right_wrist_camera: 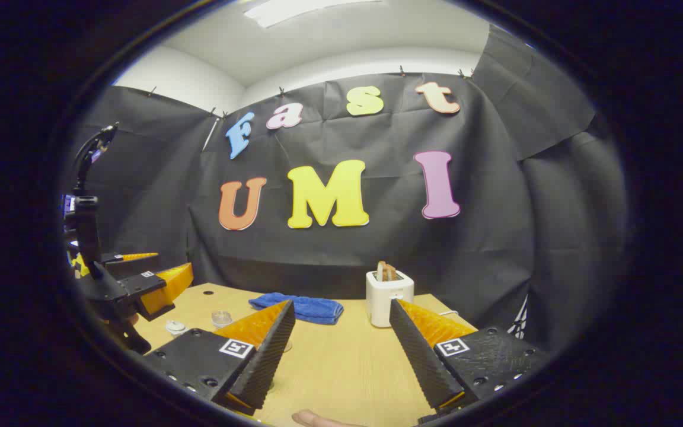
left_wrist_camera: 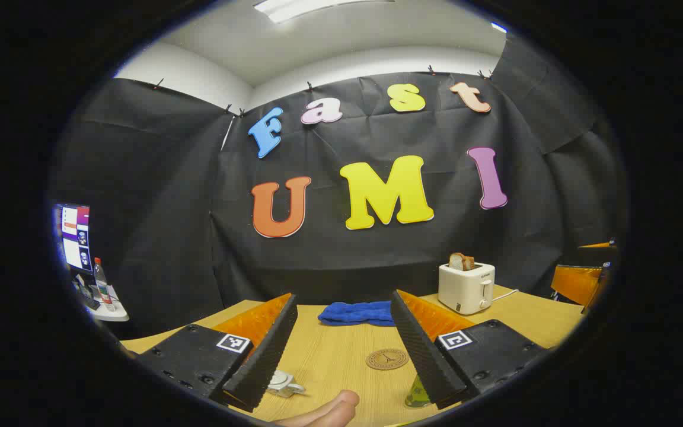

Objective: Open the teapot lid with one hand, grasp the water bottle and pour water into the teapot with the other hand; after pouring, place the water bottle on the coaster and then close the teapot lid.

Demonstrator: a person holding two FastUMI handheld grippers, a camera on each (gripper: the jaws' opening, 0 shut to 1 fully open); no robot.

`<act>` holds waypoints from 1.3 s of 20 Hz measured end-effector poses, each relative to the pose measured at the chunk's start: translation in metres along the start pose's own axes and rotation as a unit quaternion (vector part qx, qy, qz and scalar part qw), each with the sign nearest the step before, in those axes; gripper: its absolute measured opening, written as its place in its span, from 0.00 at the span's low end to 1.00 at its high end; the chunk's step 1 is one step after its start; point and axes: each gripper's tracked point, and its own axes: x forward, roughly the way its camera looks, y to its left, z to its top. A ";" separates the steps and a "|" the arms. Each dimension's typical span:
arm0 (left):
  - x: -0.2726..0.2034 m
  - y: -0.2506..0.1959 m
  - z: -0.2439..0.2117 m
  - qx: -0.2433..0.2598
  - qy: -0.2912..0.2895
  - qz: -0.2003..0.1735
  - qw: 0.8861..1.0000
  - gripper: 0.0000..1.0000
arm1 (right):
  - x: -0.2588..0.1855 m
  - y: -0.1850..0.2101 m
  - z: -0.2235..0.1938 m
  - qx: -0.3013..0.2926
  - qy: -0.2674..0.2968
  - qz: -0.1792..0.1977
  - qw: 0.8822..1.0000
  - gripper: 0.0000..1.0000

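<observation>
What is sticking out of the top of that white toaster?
Toasted bread slices stand in the slots of the toaster, their brown tops poking above it. Their lower parts are hidden inside the toaster's body, so how deep they sit cannot be seen.

Two cameras, both low over the worktop, facing the black wall.

The left gripper view sits farther left. Both see the blue towel and white toaster; the right gripper view also sees the left claw.
</observation>
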 end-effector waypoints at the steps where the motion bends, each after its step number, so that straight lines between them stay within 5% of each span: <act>1: -0.003 0.008 -0.001 -0.002 0.001 0.005 1.000 0.99 | -0.002 0.008 -0.002 0.000 -0.004 0.005 1.000 0.95; 14: -0.003 0.096 -0.070 0.003 0.082 0.037 0.996 0.99 | 0.011 0.038 -0.061 -0.014 0.048 0.007 0.999 0.97; 26: 0.004 0.094 -0.122 -0.016 0.092 -0.007 0.996 0.99 | -0.015 0.056 -0.083 -0.047 0.053 0.036 0.997 0.97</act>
